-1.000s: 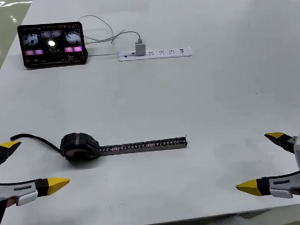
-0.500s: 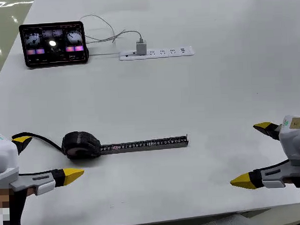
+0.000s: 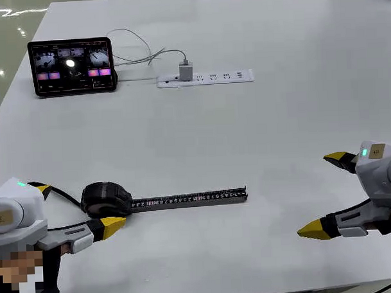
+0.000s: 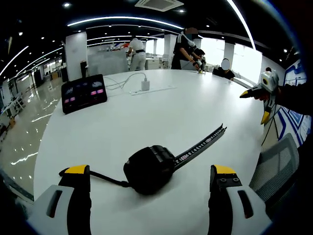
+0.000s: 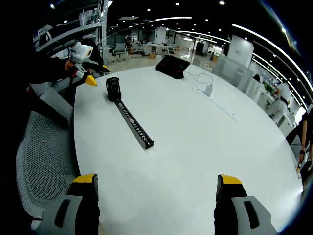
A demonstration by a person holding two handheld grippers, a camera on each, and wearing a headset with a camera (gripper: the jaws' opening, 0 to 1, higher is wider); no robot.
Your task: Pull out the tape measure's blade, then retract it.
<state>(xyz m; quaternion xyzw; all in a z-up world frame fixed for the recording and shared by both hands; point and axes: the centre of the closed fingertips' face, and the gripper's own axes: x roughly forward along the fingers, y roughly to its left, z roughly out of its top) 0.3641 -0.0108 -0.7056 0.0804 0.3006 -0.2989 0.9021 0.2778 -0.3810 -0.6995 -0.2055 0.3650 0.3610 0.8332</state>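
A black tape measure (image 3: 106,198) lies on the white table (image 3: 246,138), its blade (image 3: 191,199) pulled out to the right and a black strap trailing left. In the left gripper view the case (image 4: 149,169) sits just ahead between my open yellow-tipped jaws. My left gripper (image 3: 75,208) brackets the case's left side in the head view, not touching it. My right gripper (image 3: 325,193) hovers open at the right, well clear of the blade's end hook (image 5: 147,143).
A lit tablet (image 3: 72,65) stands at the far left of the table. A white power strip (image 3: 206,77) with a charger and cables lies beside it. People stand in the background of the left gripper view. A mesh chair (image 5: 36,166) is at the table edge.
My left gripper has moved right toward the tape measure case until its jaws flank it. My right gripper has shifted slightly up. The tape measure has not moved.
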